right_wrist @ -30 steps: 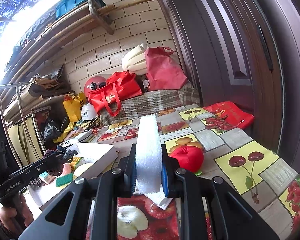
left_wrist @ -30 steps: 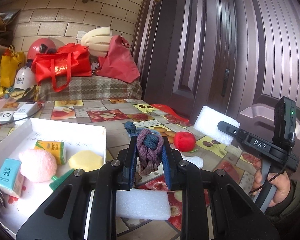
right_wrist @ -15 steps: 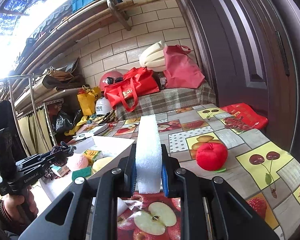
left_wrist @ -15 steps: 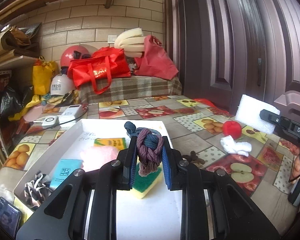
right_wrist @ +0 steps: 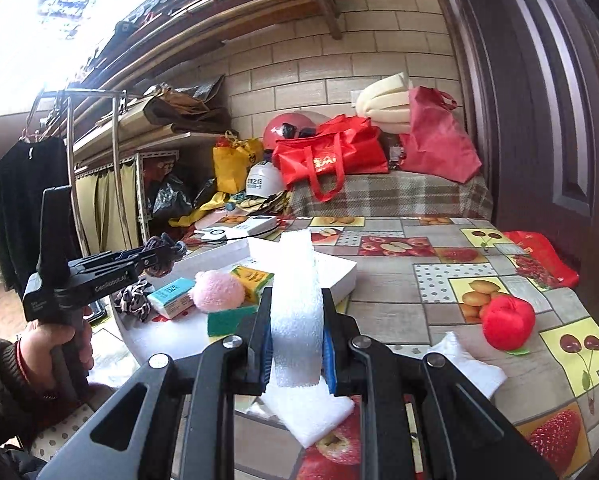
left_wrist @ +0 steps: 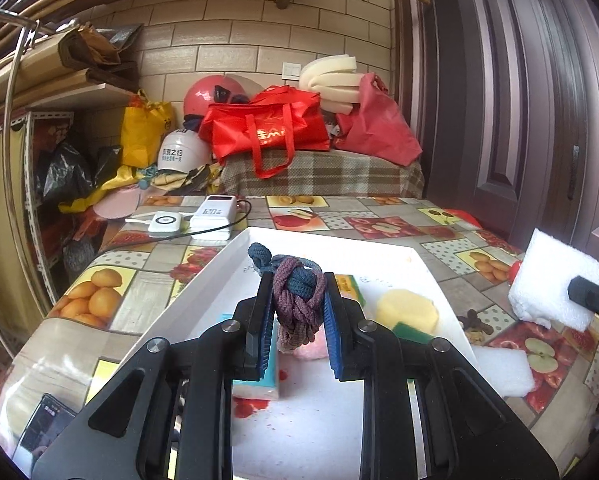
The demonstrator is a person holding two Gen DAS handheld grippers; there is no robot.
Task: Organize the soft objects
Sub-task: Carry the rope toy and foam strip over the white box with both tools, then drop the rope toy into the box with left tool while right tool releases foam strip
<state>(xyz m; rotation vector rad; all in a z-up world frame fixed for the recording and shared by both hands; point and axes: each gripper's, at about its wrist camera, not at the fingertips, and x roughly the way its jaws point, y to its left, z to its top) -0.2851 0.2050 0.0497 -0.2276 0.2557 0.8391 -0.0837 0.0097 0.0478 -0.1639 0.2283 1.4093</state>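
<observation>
My left gripper is shut on a blue and purple knotted rope and holds it above the white tray. It also shows in the right wrist view. My right gripper is shut on a white foam block, held upright above the table right of the tray; the block also shows in the left wrist view. In the tray lie a pink puff, a yellow-green sponge, a teal pack, a yellow pack and a striped knot.
On the fruit-print table lie a second foam slab, a red plush apple, a white cloth, a power bank with cable, and a phone. Bags and helmets crowd the back bench.
My left gripper has carried the rope left from over the table to over the tray. My right gripper has kept the foam block while moving slightly nearer the tray.
</observation>
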